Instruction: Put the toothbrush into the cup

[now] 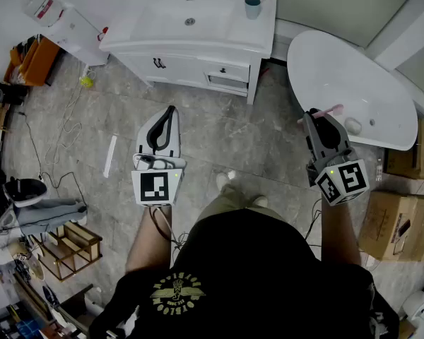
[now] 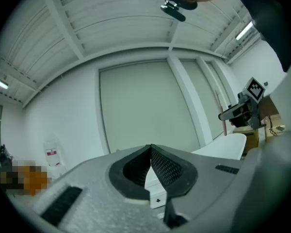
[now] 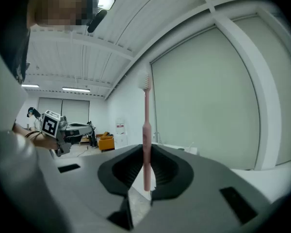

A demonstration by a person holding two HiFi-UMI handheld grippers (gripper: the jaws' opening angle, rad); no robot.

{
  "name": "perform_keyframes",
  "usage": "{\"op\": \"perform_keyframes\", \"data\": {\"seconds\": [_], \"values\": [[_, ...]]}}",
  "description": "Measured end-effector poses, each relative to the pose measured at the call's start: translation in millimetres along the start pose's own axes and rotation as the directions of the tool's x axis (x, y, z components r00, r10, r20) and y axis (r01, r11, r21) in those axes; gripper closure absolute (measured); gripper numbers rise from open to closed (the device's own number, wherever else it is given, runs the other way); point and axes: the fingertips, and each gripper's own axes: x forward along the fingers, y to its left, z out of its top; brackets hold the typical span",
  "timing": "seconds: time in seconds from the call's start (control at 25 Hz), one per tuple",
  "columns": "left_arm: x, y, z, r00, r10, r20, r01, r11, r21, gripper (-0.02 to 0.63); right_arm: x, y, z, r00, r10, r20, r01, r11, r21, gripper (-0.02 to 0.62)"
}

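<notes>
1. Step in hand: carry. The toothbrush [image 3: 146, 130] was gripped and off any surface, not yet in the cup [image 1: 252, 7]. The cup stood at the right end of the vanity top [image 1: 162, 27].
2. Right gripper [image 1: 319, 119]: jaws nearly closed, clamped on the brush's lower handle. It sat level, well apart from the cup, on the person's side of it and off to its right.
3. Left gripper [image 1: 171, 111]: jaws together, nothing in them. Also well short of the cup, off to its left.
4. Brush long axis was upright, crossing the line the jaws pointed along. Bristle head up, handle end down, just below the pads.
5. Next move, my read: carry the right gripper to above the cup, keep the brush vertical, line the handle end over the mouth, lower, then open. Clipping the rim could tip the cup.
</notes>
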Motion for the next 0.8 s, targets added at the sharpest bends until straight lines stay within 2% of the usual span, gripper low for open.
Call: {"op": "perform_keyframes", "data": {"seconds": [0.08, 0.16, 0.36, 0.56, 0.8], "values": [[8.0, 18.6, 1.2, 0.998, 0.052, 0.040, -0.053, 0.998, 0.029, 0.597, 16.6, 4.3, 1.6, 1.000, 0.000, -0.002, 0.000, 1.000, -0.007, 0.545], [15.3, 36.4, 1.2, 0.994, 0.082, 0.068, -0.083, 0.996, 0.024, 0.597, 31.3, 9.6, 4.2, 1.000, -0.001, -0.005, 0.000, 1.000, -0.011, 0.545], [39.6, 66.7, 3.0, 0.993, -0.002, 0.120, 0.009, 0.998, -0.059, 0.597, 58.6, 16.4, 19.1, 1.000, -0.017, 0.011, 0.017, 1.000, 0.017, 0.545], [54.6, 100.2, 5.0, 0.985, -0.064, 0.162, 0.077, 0.994, -0.073, 0.597, 71.9, 15.1, 39.7, 0.995, -0.087, 0.056, 0.086, 0.996, 0.016, 0.545], [56.0, 118.0, -0.4, 0.978, -0.096, 0.185, 0.116, 0.988, -0.102, 0.597, 82.9, 16.6, 40.0, 0.994, -0.099, 0.035, 0.099, 0.995, -0.005, 0.545]]}}
